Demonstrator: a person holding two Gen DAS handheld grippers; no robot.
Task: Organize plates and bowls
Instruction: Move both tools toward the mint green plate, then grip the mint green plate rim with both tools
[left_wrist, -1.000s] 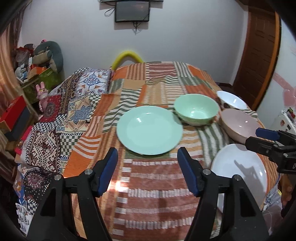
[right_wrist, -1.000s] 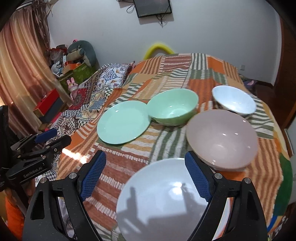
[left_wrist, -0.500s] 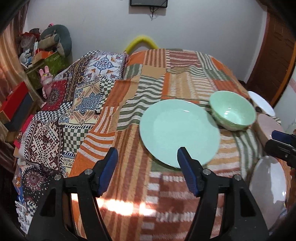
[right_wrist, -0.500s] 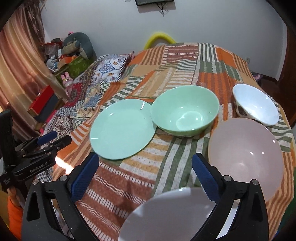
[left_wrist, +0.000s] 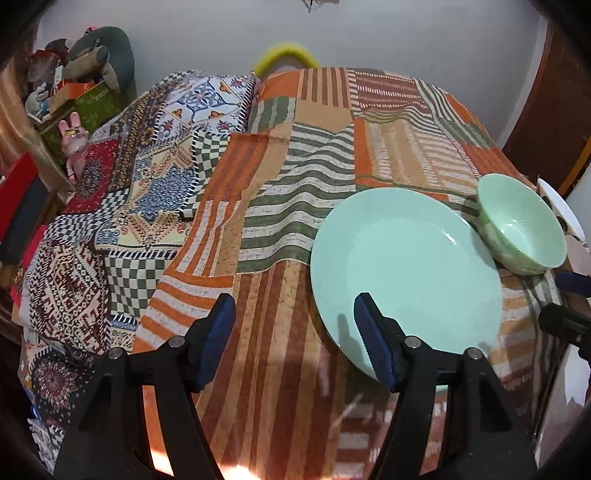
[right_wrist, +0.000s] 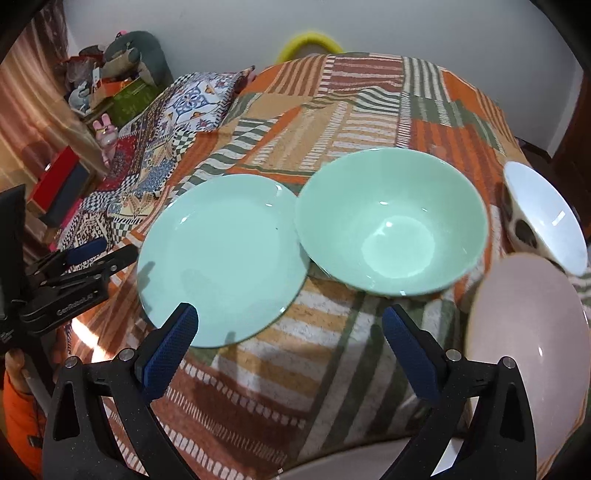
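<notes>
A: Surface is a bed with a patchwork blanket (right_wrist: 332, 122), not a table. Green plate (right_wrist: 221, 258) lies flat; green bowl (right_wrist: 389, 221) just beside it on its right, rims nearly touching.

B: Further right?

A: Pink plate (right_wrist: 528, 350) at the bed's right edge, white bowl (right_wrist: 546, 218) behind it. A white rim shows at the bottom of the right wrist view.

B: Left tongs (left_wrist: 293, 338)?

A: Partly open, nothing between the pads. The right pad sits over the green plate's (left_wrist: 406, 266) near rim, the left pad over bare blanket. Open blanket all along the plate's left side.

B: Right tongs (right_wrist: 290, 349)?

A: Spread wide, empty, over striped blanket in front of plate and bowl. Left pad overlaps the plate's near edge in view.
</notes>
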